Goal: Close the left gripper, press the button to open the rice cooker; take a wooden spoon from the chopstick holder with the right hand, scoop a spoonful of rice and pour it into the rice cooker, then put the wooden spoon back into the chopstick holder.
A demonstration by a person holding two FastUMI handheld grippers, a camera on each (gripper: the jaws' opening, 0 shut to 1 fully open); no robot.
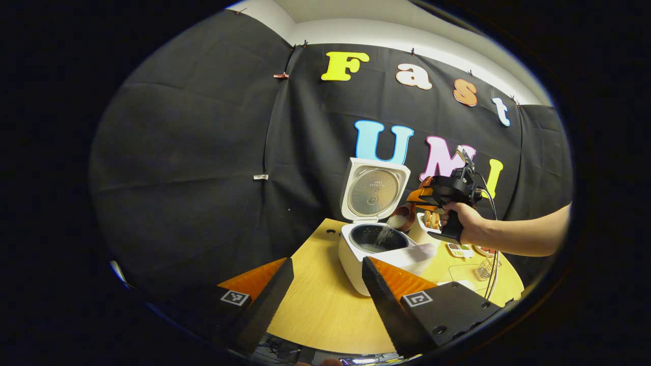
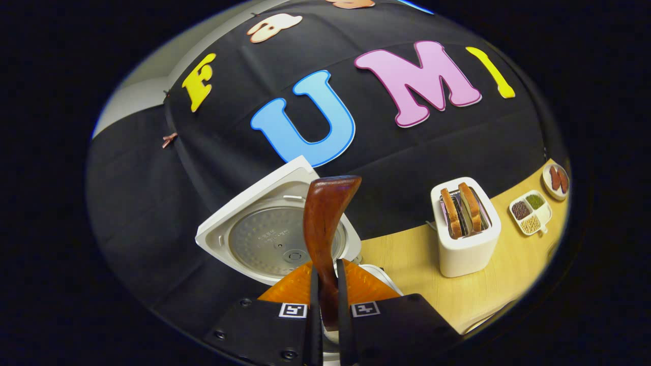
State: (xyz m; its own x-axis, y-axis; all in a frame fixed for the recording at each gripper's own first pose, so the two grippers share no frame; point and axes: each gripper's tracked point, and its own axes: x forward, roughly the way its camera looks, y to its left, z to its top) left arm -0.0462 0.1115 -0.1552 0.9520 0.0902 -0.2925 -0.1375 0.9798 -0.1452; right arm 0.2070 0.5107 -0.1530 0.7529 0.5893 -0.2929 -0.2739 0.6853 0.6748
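Note:
The white rice cooker (image 1: 356, 254) stands on the wooden table with its lid (image 1: 375, 190) raised and its dark inner pot exposed. My right gripper (image 1: 421, 196), held by a hand, hovers just right of the pot, above it. It is shut on the handle of a brown wooden spoon (image 1: 402, 218) that is tipped over, and white rice streams from it into the pot. In the right gripper view the spoon (image 2: 325, 218) rises between my right gripper's (image 2: 327, 274) fingers, in front of the open lid (image 2: 264, 239). My left gripper (image 1: 328, 264) stands open and empty in front of the cooker.
A white toaster (image 2: 465, 239) holding two bread slices stands to the right of the cooker. Beyond it are a divided dish of beans (image 2: 531, 211) and a small plate (image 2: 557, 178). A wire rack (image 1: 485, 269) sits on the table (image 1: 315, 305) under the forearm.

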